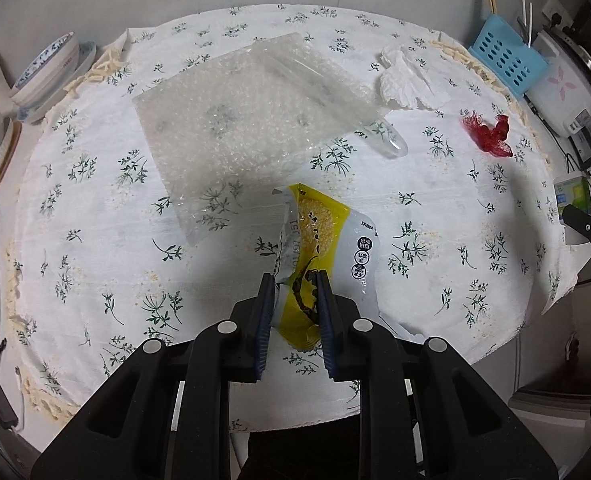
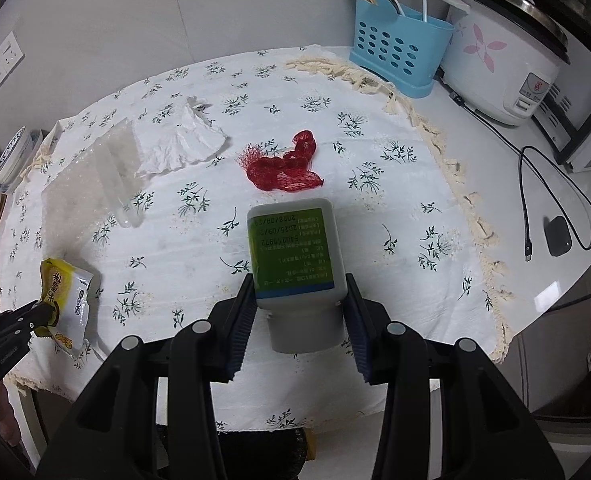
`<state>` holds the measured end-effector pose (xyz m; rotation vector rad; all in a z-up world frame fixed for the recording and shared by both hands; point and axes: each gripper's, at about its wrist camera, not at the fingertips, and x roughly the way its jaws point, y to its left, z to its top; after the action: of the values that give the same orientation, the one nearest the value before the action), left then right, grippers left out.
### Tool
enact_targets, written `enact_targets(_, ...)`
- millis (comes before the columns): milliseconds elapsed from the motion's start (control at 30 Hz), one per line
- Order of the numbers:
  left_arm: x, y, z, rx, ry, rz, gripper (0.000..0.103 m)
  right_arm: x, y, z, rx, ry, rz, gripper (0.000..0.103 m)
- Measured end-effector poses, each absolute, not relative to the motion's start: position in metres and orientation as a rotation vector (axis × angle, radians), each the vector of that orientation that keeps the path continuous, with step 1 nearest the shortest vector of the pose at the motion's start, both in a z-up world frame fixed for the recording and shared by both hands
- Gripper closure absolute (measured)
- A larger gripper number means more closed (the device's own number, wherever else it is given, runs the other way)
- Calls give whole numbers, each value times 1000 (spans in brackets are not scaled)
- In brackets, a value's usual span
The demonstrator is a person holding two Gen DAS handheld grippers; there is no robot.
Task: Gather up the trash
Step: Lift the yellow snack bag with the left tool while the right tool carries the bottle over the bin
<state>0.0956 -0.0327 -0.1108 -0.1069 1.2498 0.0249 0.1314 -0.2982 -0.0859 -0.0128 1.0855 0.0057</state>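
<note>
Two pieces of trash are in hand, and three more are left on the worktop [image 1: 95,208], which is covered with a white flowered cloth; no bin or bag for the trash shows in either view, so I judge the collecting as under way rather than near its end. The left gripper [image 1: 295,280] has its jaws drawn narrow on the lower end of a yellow and white snack wrapper [image 1: 319,232], which hangs crumpled and torn open, its free end drooping toward the cloth; whether that end touches the cloth cannot be told. The right gripper [image 2: 300,284] has its jaws part open and clamped on a white plastic bottle [image 2: 295,256] with a green label, gripped near its cap end, so the bottle points away from the camera with its base toward the red netting. Lying loose on the cloth are a large sheet of clear bubble wrap [image 1: 231,120] with a rolled edge, a crumpled white paper tissue [image 1: 407,80] just beyond it, and a wad of red mesh netting [image 2: 283,164] apart from both. Beyond the cloth's fringe stand a blue utensil holder [image 2: 395,48] and a white rice cooker [image 2: 499,56], which look like kitchen things rather than trash.
</note>
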Motion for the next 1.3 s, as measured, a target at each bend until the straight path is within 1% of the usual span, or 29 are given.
enact_targets(500,70,-40,-87,-114,1208,11,83,95,-280,-64,-17,1041,75,62)
enact_targets(1300,7,-63,-56,-156,1164,-43,83,24,-267,-48,-30,1015,180,62)
